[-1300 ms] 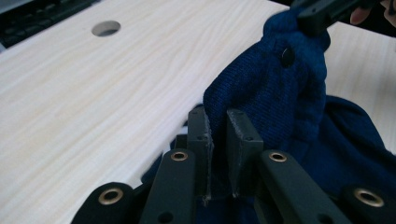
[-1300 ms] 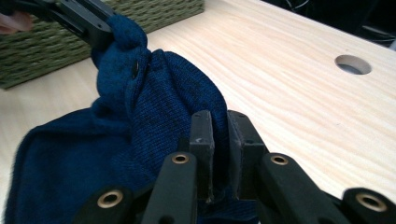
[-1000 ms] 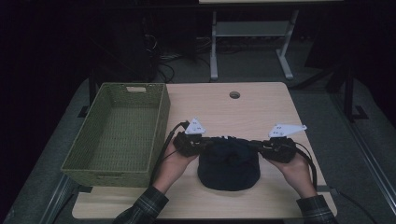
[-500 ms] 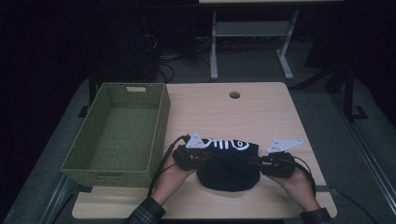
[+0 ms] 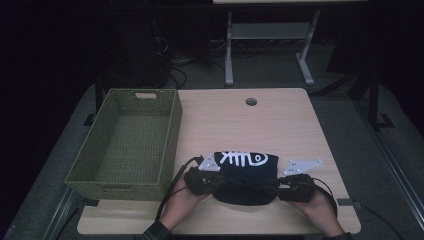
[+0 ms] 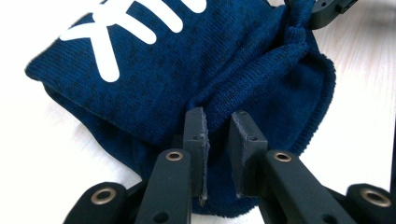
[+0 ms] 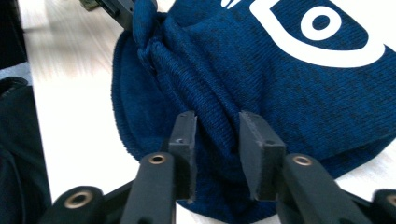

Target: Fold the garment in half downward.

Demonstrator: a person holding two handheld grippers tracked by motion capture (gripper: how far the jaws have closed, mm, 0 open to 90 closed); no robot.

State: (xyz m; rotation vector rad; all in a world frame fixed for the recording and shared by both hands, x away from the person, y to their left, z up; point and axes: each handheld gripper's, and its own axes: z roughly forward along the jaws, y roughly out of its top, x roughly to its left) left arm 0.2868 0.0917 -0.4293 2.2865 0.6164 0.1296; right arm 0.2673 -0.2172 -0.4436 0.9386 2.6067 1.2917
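A dark blue knitted cap with a white fishbone print (image 5: 243,176) lies near the worktop's (image 5: 280,125) front edge, its printed half folded up. The left gripper (image 6: 217,135) and right gripper (image 7: 215,140) each pinch a bunched fold at opposite sides. Folding looks underway; next probably comes a lift toward the empty green woven basket (image 5: 170,135) along the left edge.

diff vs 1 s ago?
Both grippers, left and right, pulled toward the person while pinching the navy knit hat, folding its far part over so the white fishbone print now faces up. The green wicker basket and table stayed put.
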